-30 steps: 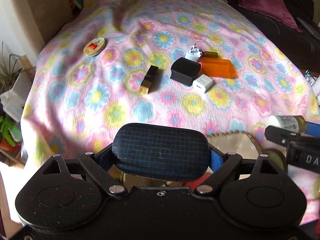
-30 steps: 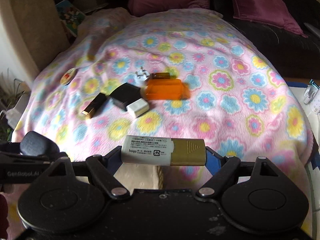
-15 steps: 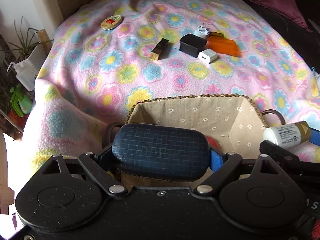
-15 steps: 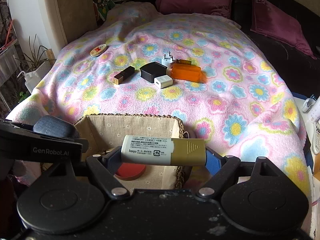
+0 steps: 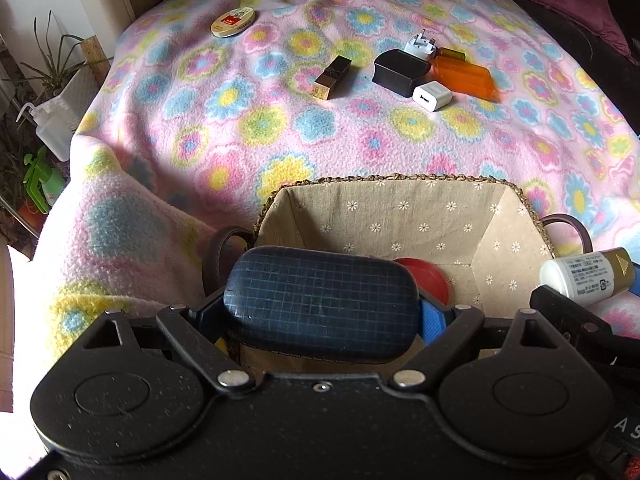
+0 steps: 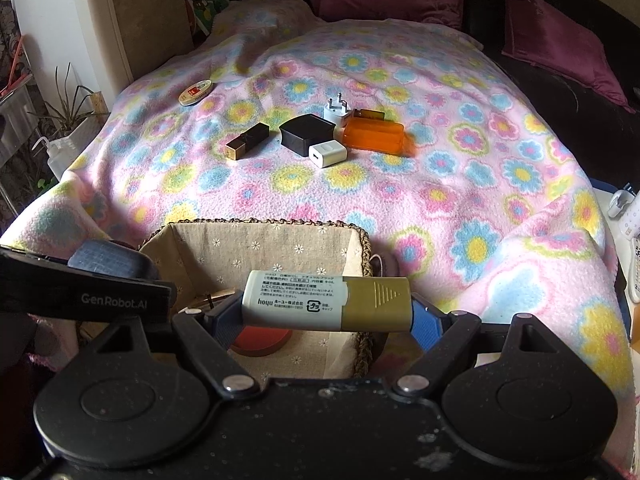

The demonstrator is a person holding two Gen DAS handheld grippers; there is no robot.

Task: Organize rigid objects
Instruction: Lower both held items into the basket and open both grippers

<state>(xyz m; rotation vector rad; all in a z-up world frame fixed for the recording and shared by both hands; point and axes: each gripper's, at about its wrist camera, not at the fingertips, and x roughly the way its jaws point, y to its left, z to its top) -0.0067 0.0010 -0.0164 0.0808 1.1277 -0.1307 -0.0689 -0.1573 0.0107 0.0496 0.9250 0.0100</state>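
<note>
My left gripper (image 5: 320, 304) is shut on a dark blue checked case (image 5: 320, 300), held crosswise over the near side of a cloth-lined wicker basket (image 5: 400, 216). My right gripper (image 6: 326, 306) is shut on a white tube with a gold cap (image 6: 326, 304), held over the same basket (image 6: 280, 252). A red round lid (image 6: 260, 338) lies on the basket floor. The tube (image 5: 586, 276) shows at the right of the left wrist view. The case (image 6: 108, 260) shows at the left of the right wrist view.
On the flowered blanket (image 6: 460, 168) beyond the basket lie a gold-ended black lipstick (image 6: 246, 142), a black box (image 6: 306, 132), a white charger cube (image 6: 327, 153), a white plug (image 6: 335, 108), an orange case (image 6: 374, 136) and a round tin (image 6: 195, 92). Plants (image 5: 44, 80) stand left.
Both grippers have drawn back toward me from over the blanket with their objects. The basket, hidden at first, now lies under both of them.
</note>
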